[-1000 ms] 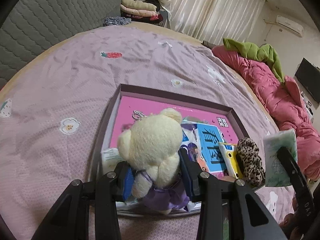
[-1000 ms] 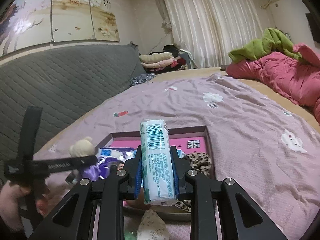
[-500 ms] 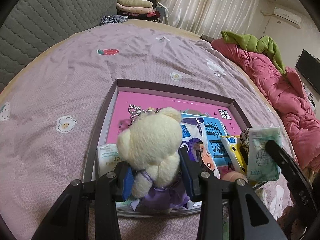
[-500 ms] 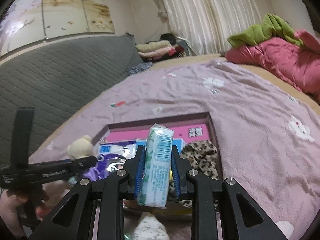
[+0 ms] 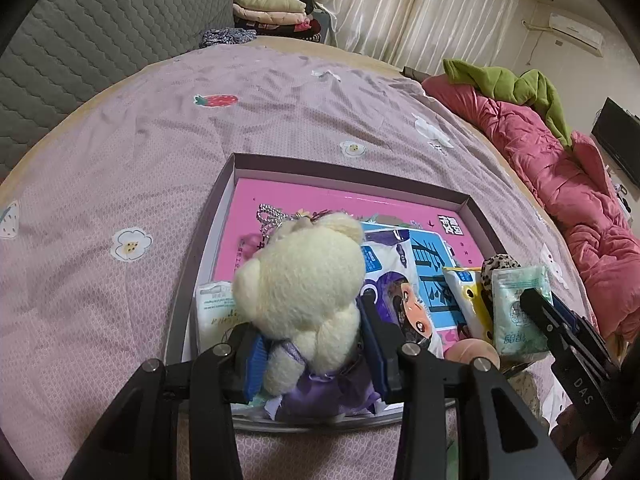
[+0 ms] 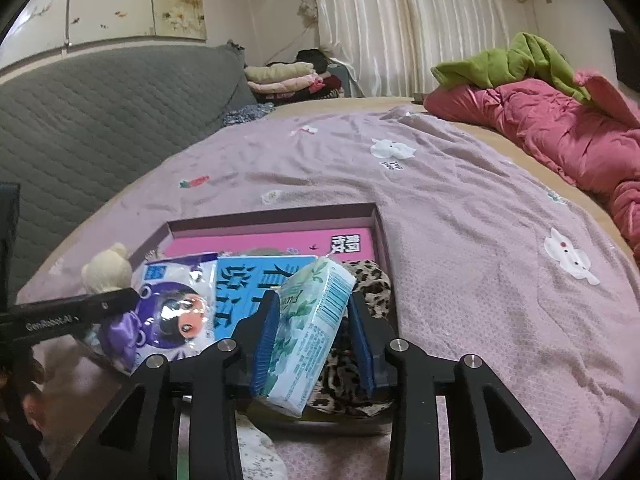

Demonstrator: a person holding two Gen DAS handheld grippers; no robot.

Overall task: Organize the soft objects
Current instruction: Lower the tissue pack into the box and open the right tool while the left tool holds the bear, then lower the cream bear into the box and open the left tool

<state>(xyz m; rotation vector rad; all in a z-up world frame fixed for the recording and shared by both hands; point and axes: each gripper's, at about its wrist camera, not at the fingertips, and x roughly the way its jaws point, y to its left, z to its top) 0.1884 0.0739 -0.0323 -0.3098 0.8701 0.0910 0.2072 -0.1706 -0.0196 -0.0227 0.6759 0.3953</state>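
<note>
Over the last second both claws have come down toward the tray [image 5: 466, 201], and the tissue pack, upright a second ago, now leans to the right. In the left wrist view, the left claw [image 5: 312, 344] is clamped on the teddy bear [image 5: 306, 280], which hangs over the near-left part of the tray with its purple skirt at the near rim; a second, white tissue pack [image 5: 214, 312] lies in the tray just left of the bear, a snack bag [image 5: 466, 300] lies to its right, and the right claw comes in from the far right over the tray's near-right corner. In the right wrist view, the right claw [image 6: 314, 340] is clamped on the tissue pack [image 6: 310, 332], tilted above the leopard-print cloth [image 6: 370, 284] in the tray's near-right corner, with a printed pouch [image 6: 176, 304] to the left of it in the tray. The tilt looks like the main risk: held off-centre, the pack could slip or pivot out and drop outside the tray's near rim onto the bed [image 6: 480, 240]; the bear's skirt could likewise catch on that rim when let go. Counted: one bear, two tissue packs, one leopard cloth, one snack bag, one pouch, one tray.
</note>
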